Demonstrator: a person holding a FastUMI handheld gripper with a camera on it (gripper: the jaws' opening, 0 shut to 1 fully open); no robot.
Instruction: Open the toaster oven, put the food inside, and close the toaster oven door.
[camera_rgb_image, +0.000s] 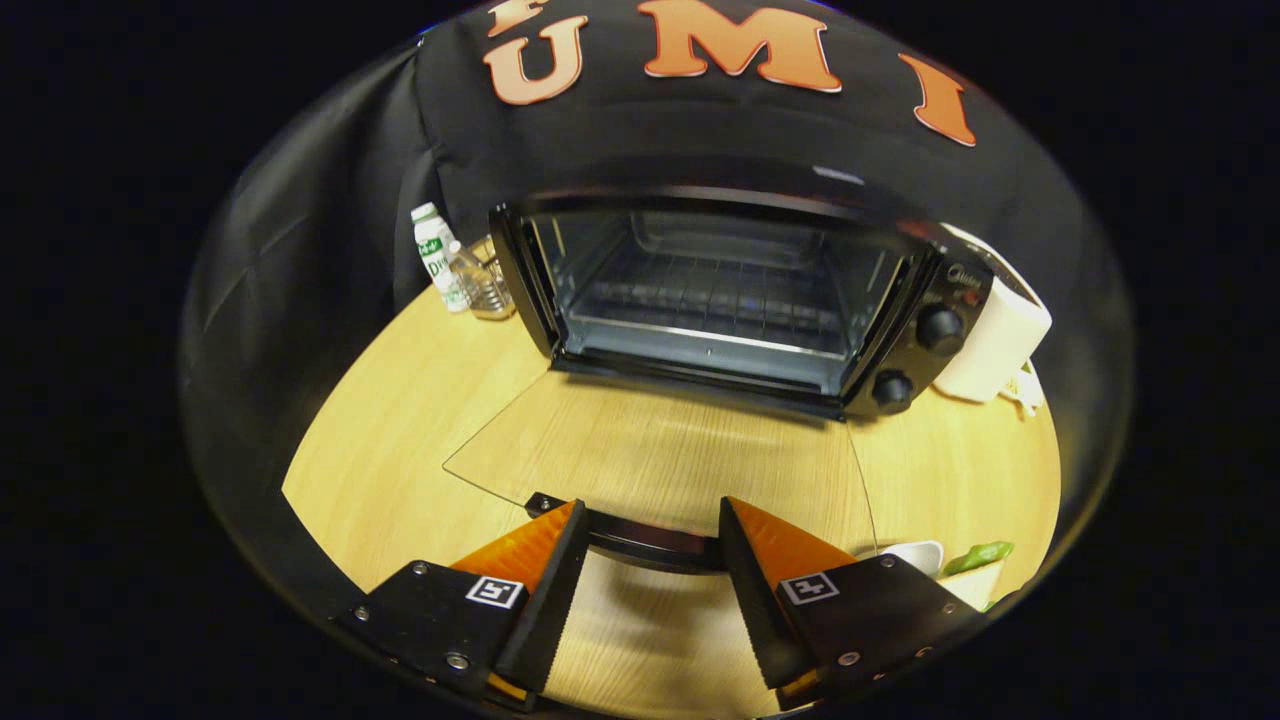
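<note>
The fingers (650, 540) stand spread, the dark handle (645, 540) of the lowered glass door (660, 460) crossing the gap between their tips, unpinched. Just right of them a white dish (915, 553) sits beside something green (978, 556). Beyond, the toaster oven (720, 300) gapes on the bench (400, 440), its rack (710, 295) bare.

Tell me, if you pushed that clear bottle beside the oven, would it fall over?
Probably. The clear bottle stands tall and narrow beside the toaster oven, so a push up high could tip it. It looks like thin plastic, likely light and squashy. On its side it would probably roll. The gripper is open, fingers either side of the door handle.
</note>
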